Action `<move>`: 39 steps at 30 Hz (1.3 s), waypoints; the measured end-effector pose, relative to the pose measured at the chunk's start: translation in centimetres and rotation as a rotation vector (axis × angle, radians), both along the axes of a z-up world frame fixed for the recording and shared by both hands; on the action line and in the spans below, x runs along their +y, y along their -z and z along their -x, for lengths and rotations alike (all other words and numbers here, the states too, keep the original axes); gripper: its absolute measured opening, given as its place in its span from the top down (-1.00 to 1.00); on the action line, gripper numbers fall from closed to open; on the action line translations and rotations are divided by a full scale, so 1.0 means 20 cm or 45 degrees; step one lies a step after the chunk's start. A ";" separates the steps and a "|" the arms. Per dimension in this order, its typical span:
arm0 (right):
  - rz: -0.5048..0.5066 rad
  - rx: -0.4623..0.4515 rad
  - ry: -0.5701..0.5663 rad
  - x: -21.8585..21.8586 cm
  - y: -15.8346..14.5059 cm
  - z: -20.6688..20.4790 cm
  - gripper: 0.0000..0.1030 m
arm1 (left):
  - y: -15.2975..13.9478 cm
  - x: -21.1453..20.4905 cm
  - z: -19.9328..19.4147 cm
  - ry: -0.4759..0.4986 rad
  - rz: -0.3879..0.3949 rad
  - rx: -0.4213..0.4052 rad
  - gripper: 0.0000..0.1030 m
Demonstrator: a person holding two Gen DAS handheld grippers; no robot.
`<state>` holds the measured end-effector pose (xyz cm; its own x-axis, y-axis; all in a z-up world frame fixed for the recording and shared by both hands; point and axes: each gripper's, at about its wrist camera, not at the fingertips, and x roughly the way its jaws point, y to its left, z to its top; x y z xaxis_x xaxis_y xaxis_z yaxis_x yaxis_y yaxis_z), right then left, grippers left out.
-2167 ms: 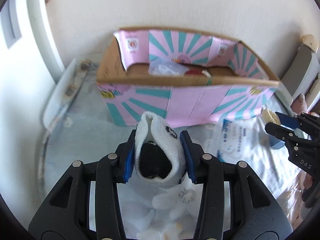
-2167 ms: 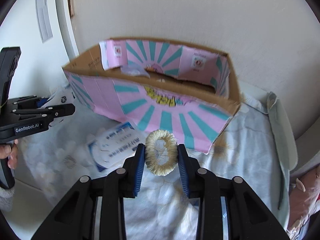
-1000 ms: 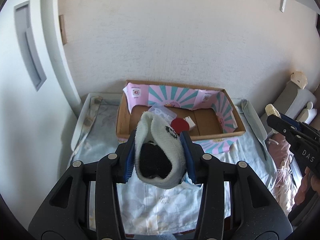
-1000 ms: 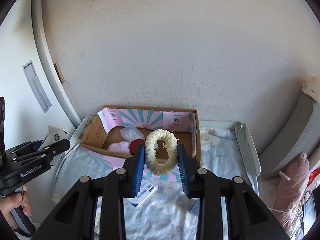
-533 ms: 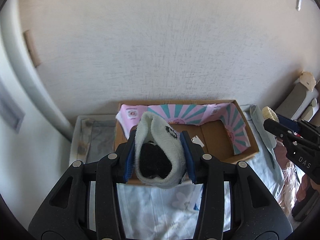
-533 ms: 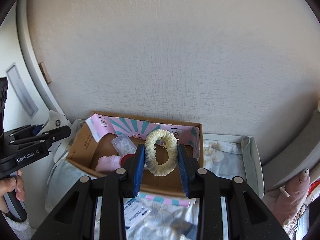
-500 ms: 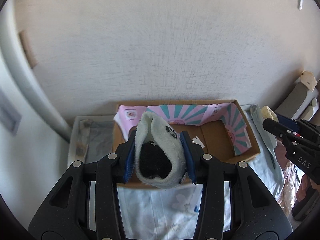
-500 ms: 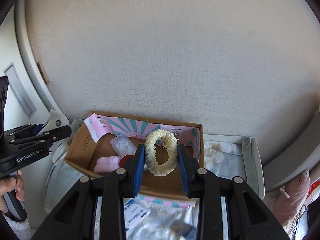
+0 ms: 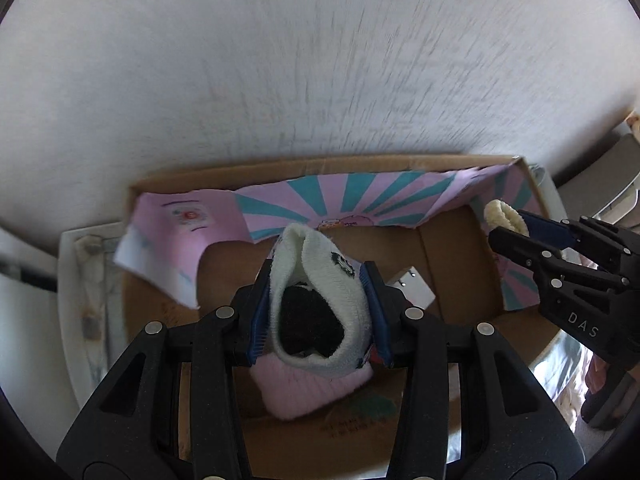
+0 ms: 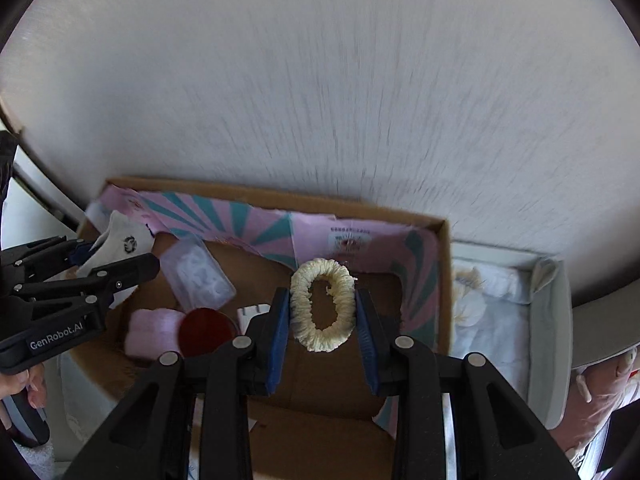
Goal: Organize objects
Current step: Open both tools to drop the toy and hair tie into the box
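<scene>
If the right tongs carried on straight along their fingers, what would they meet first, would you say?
Probably the bare cardboard floor of the box, ahead of the scrunchie held in the right tongs; depth is unclear.

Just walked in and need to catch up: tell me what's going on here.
A person is tidying small items into a cardboard box with a pink-and-teal lining, a handheld gripper in each hand. The left gripper is shut on a white sock, and the right gripper is shut on a cream scrunchie. Both hang over the open box, nothing released yet. Inside lie a pink cloth, a red disc and a clear packet.
</scene>
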<state>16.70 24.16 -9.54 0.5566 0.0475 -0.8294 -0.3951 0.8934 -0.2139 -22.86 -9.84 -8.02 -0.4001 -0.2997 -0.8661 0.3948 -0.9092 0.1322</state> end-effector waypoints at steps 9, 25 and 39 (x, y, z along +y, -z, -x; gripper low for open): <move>0.023 0.087 0.037 0.02 0.11 -0.11 0.42 | 0.15 -0.04 0.09 0.017 -0.006 -0.098 0.25; -0.151 0.207 0.013 0.04 0.09 -0.13 -0.47 | 0.09 0.10 0.06 0.152 0.036 -0.123 -1.00; -0.138 0.037 -0.114 0.03 -0.01 -0.01 -0.98 | 0.02 0.16 0.01 0.112 0.128 -0.023 -1.00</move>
